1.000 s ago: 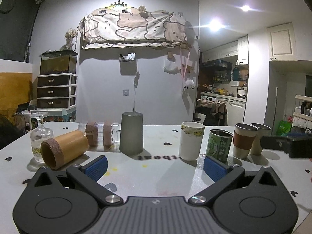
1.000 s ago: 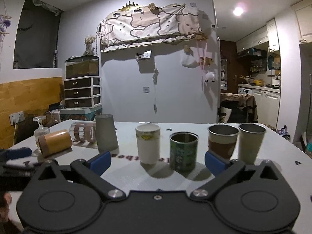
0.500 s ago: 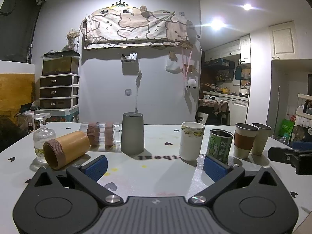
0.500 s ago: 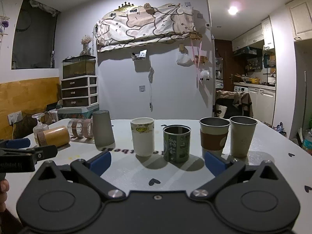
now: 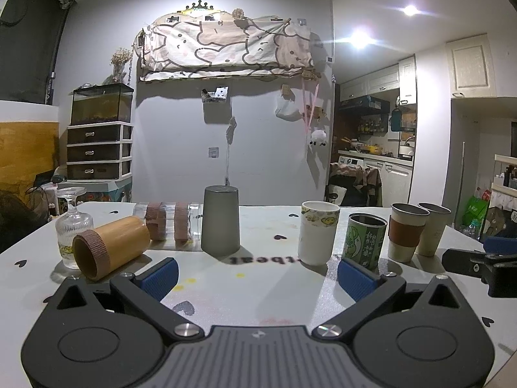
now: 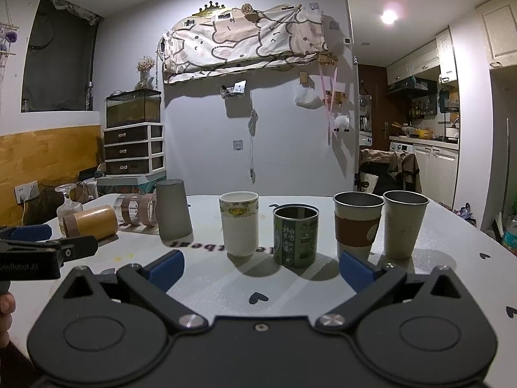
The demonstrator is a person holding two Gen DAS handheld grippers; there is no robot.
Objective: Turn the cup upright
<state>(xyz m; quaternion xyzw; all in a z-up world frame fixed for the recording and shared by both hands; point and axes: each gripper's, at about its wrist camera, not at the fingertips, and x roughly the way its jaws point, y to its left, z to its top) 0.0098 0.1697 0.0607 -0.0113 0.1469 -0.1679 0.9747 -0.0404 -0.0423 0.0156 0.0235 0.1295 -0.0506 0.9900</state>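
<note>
A: State of the left gripper (image 5: 257,273) and right gripper (image 6: 261,268)?

B: Both jaws spread wide, nothing between the blue pads; both hover low over the white table (image 5: 265,278). Against the frame one second ago, the right gripper has drawn nearer the upright cups; its tip now shows at the right edge of the left view; the left gripper's tip shows at the left edge of the right view.

A: Location of the task item?

B: Grey cup (image 5: 220,220), inverted, base up, ahead of the left gripper, left of the row; position unchanged.

A: Surrounding items, near to far?

B: Nearest left, bamboo cup (image 5: 108,247) lying on its side, mouth toward the camera; behind it an inverted glass (image 5: 71,223) and a clear banded cup (image 5: 168,223) lying just beside the grey cup. To the right, upright: white cup (image 6: 239,223), green can (image 6: 295,236), sleeved cup (image 6: 357,224), beige cup (image 6: 404,223). Nothing stands between the left gripper and the grey cup.
</note>
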